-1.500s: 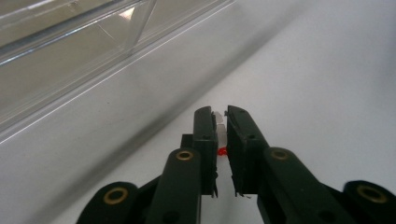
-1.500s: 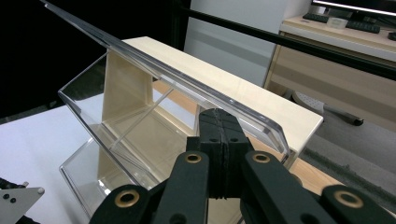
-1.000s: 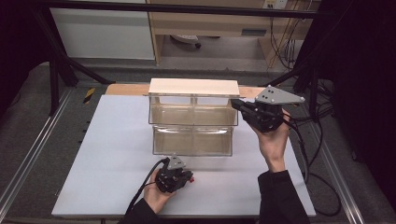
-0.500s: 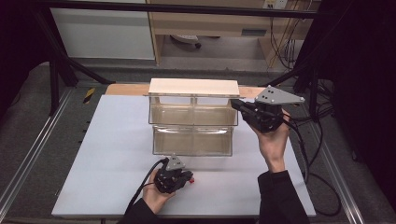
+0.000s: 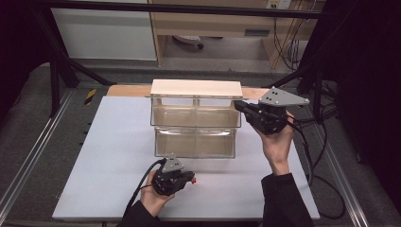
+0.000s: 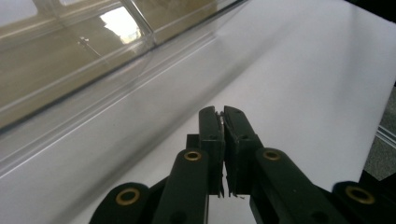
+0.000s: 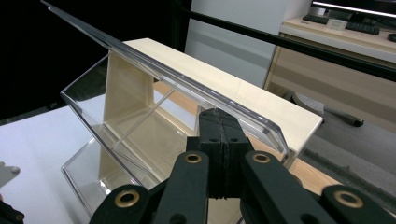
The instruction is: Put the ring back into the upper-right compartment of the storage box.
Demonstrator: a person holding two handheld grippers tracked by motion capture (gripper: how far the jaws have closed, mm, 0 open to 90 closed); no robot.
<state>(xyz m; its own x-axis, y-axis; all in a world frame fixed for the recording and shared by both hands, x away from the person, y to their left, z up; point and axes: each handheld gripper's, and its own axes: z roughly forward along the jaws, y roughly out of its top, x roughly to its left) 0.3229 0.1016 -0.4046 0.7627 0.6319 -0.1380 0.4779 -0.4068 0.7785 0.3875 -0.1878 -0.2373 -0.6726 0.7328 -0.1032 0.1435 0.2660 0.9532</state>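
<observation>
Clear two-tier bin (image 5: 195, 127) with wooden top sits mid-surface (image 5: 113, 156), toward the far edge; bare white room on its left and front. Right hand-held gripper (image 5: 242, 107), jaws closed and holding nothing, sits at the bin's upper right corner, just under the clear lid edge (image 7: 187, 86). Left hand-held gripper (image 5: 182, 179), jaws together and empty, rests near the front edge, just before the bin.

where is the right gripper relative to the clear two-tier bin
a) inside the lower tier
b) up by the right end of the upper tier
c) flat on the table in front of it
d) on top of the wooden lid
b: the right gripper is held up off the table at the right end of the clear bin's upper tier, jaws pointing toward it, below the wooden top.
</observation>
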